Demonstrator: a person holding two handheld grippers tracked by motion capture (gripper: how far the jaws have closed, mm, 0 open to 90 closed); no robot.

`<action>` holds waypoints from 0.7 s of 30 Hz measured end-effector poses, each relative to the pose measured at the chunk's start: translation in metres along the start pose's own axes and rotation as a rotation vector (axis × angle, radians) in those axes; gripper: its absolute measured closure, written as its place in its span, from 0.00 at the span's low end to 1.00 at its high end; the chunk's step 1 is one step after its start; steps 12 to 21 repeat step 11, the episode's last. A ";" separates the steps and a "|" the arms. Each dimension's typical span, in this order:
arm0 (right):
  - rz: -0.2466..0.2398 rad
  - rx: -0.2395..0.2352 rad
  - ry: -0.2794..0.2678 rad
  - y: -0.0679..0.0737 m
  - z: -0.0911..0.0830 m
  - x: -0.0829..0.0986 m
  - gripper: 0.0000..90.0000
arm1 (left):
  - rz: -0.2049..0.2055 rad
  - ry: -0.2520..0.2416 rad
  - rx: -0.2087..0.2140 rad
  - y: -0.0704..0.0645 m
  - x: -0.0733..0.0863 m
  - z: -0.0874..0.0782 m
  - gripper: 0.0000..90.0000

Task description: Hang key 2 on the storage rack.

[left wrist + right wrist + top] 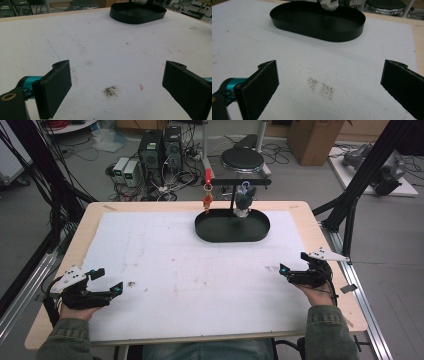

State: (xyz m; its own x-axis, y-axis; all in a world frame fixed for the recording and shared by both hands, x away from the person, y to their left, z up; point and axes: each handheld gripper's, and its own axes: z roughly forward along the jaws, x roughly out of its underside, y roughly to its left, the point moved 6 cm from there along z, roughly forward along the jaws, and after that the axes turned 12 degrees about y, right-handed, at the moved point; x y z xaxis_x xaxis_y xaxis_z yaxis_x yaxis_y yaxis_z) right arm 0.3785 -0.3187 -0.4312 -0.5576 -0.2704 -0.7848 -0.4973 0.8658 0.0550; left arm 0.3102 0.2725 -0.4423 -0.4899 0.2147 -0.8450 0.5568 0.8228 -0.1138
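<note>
The left tongs [109, 281] rest low over the near left corner of the tabletop [320, 250], held in the person's left hand [75, 307], with their jaws spread wide and nothing between them. In the left gripper view the gap between the jaws frames bare white mat [105, 50] with a small brown smudge [110, 91] just ahead of them.

The right tongs [292, 265] sit over the near right edge, gripped by the right hand [320, 295], jaws likewise wide apart and empty. Ahead of them in the right gripper view lies a patch of grey speckles [320, 88] on the mat.

Well beyond both tongs, toward the far middle of the tabletop, stands a black oval tray [210, 232]; it lies farther from the left tongs than from the right. A thin black stand [235, 182] rises from the tray with a crossbar on top. From the crossbar's end on the left tongs' side hangs a small orange charm [207, 202] under a red clip [208, 174], outside the tray's rim. Nearer the post hangs a dark grey figure [244, 200], over the tray's floor. Neither tongs touch any of these.
</note>
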 end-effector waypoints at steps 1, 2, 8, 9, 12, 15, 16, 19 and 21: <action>-0.003 0.006 -0.018 0.000 -0.002 0.000 0.01 | -0.001 -0.001 0.001 0.000 0.000 0.000 0.10; -0.007 0.008 -0.032 0.001 -0.003 0.001 0.01 | 0.000 0.000 0.001 0.000 0.000 0.000 0.10; 0.001 0.006 -0.038 0.000 -0.001 0.005 0.01 | 0.003 -0.002 0.006 -0.001 0.000 0.001 0.10; -0.007 0.016 -0.042 0.000 -0.001 0.005 0.01 | 0.008 0.002 0.005 -0.001 0.000 0.001 0.10; -0.005 0.017 -0.043 0.002 -0.001 0.004 0.01 | 0.010 0.004 0.006 -0.001 0.000 0.001 0.10; -0.005 0.017 -0.043 0.002 -0.001 0.004 0.01 | 0.010 0.004 0.006 -0.001 0.000 0.001 0.10; -0.005 0.017 -0.043 0.002 -0.001 0.004 0.01 | 0.010 0.004 0.006 -0.001 0.000 0.001 0.10; -0.005 0.017 -0.043 0.002 -0.001 0.004 0.01 | 0.010 0.004 0.006 -0.001 0.000 0.001 0.10; -0.005 0.017 -0.043 0.002 -0.001 0.004 0.01 | 0.010 0.004 0.006 -0.001 0.000 0.001 0.10</action>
